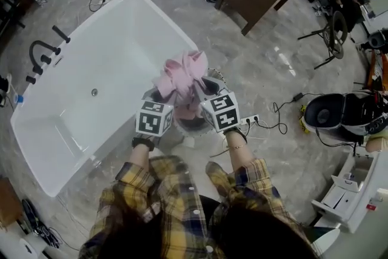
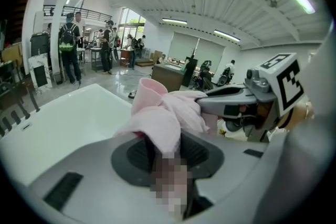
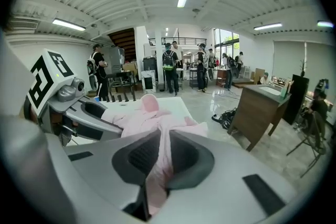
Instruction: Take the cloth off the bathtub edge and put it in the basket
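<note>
1 pink cloth [image 1: 185,74], 2 grippers, 1 white bathtub [image 1: 91,63]. L gripper [image 2: 165,152] & R gripper [image 3: 160,157] side by side, angled down, both jaws clamped on cloth, bunched up just beside tub's right rim.

So the right gripper [image 3: 161,136] has its jaws squeezed together on a pink cloth [image 3: 152,118], which bunches up past the tips and also hangs down between the pads. On the left, the left gripper [image 3: 114,122] runs into the same bundle. A white bathtub [image 3: 175,102] sits behind it, a wooden cabinet [image 3: 257,113] is off right with a black bag [image 3: 226,117] beside it, and people [image 3: 169,68] are standing at the back.
</note>
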Demonstrator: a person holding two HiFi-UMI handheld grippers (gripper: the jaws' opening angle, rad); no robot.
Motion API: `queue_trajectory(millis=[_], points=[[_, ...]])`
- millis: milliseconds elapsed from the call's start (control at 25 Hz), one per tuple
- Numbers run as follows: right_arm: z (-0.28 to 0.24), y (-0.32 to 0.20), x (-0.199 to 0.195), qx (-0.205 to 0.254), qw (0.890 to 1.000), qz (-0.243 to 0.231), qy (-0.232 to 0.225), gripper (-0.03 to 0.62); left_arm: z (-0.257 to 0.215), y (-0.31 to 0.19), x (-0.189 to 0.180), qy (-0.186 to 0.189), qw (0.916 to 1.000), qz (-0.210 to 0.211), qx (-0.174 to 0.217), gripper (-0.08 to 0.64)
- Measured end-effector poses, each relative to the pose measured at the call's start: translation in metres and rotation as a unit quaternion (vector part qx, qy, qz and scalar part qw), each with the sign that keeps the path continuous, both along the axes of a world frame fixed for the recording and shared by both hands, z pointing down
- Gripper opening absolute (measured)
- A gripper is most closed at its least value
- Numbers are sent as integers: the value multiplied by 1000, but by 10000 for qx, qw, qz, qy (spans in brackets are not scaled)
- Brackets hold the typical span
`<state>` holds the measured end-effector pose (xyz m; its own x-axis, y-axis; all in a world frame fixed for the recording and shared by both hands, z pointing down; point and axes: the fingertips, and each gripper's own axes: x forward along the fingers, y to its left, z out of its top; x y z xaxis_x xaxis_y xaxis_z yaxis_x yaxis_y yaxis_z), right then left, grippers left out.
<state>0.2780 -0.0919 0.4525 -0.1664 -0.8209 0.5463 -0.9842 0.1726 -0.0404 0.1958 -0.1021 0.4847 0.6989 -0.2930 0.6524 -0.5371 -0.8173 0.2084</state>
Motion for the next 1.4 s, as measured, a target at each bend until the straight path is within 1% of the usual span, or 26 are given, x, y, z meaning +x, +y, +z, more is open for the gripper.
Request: queue_trajectory(millis=[120, 280, 480, 640, 760, 960, 1240, 1400], points=[[1, 18, 33, -15, 9999, 158, -5, 52, -1, 12, 36, -31, 9997, 248, 68, 120], [10, 37, 64, -33, 9993, 380, -23, 54, 7, 25, 68, -54, 9988, 480, 81, 120], [31, 56, 84, -130, 9978, 645, -31, 52, 27, 41, 87, -122, 9973, 725, -8, 120], [45, 71, 95, -171, 9953, 936, -193, 52, 40, 52, 101, -235, 9944, 1031, -25, 120], [60, 82, 99, -269, 9928, 1139, -264, 54, 53, 59, 105, -315, 9917, 1245, -62, 120], [84, 88, 104, -375, 9898, 1343, -274, 54, 79, 65, 109, -372, 9886, 1448, -187, 120], [131, 88, 107, -485, 9863, 1531, -368, 52, 123, 64, 114, -426, 9854, 1623, -287, 120], [161, 88, 106, -559, 9843, 1620, -421, 54, 152, 63, 110, -484, 9843, 1655, -375, 120]])
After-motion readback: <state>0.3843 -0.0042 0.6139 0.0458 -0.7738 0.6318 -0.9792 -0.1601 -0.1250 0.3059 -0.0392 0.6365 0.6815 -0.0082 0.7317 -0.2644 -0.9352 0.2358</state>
